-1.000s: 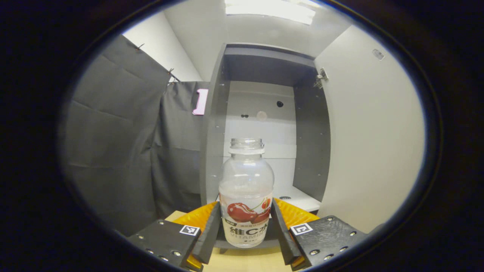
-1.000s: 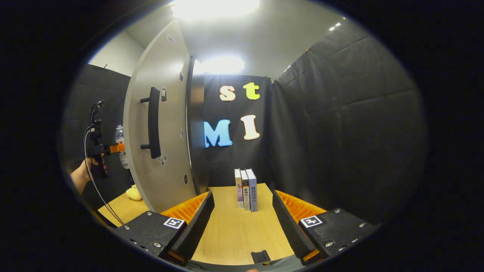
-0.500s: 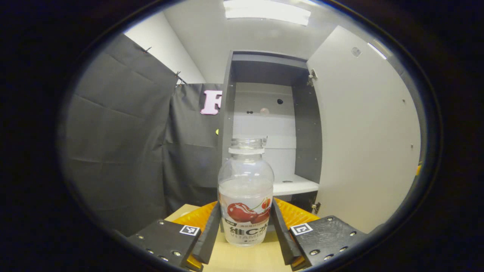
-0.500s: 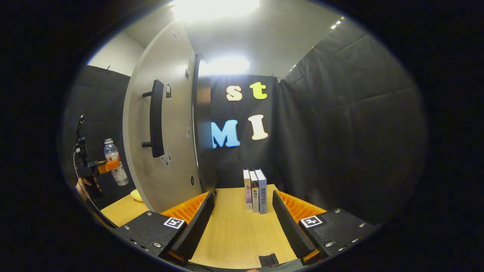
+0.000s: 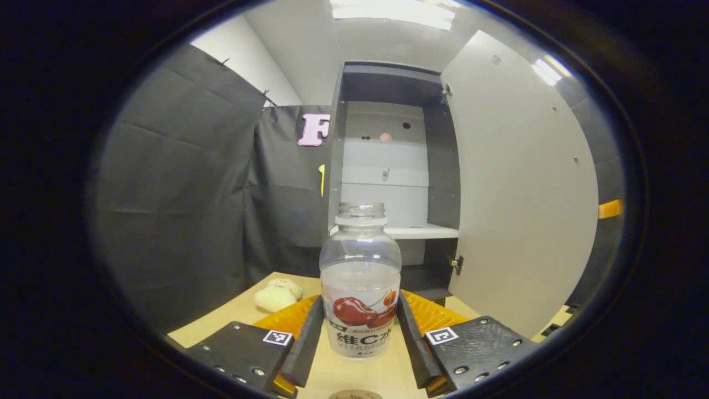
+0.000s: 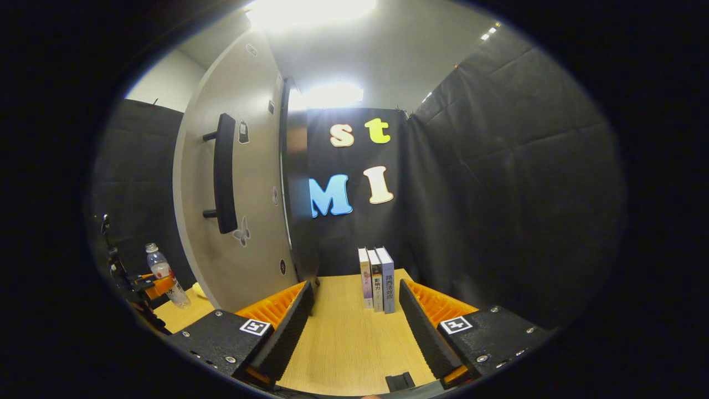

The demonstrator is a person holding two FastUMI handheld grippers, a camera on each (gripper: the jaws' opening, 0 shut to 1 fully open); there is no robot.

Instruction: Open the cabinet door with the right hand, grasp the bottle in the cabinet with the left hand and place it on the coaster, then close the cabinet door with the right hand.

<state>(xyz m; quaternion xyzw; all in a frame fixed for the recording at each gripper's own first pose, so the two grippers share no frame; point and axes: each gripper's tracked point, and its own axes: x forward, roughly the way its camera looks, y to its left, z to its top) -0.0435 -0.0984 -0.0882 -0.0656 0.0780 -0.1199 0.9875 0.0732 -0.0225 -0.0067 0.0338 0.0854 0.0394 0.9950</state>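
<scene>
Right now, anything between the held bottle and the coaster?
Nothing visible. The left gripper holds the bottle over bare table, with the coaster's edge just below. The plush toy sits off to one side.

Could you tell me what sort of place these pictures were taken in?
Probably a staged recording booth rather than a home: black cloth walls, a wooden table and a lone cabinet with its door open.

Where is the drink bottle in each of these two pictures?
Left gripper view: the bottle stands upright at bottom centre, clamped between the left tool's two fingers.
Right gripper view: the same bottle is small at the far left edge, left of the open cabinet door.
Shared landmark: that cabinet door, at the right in the left gripper view.
</scene>
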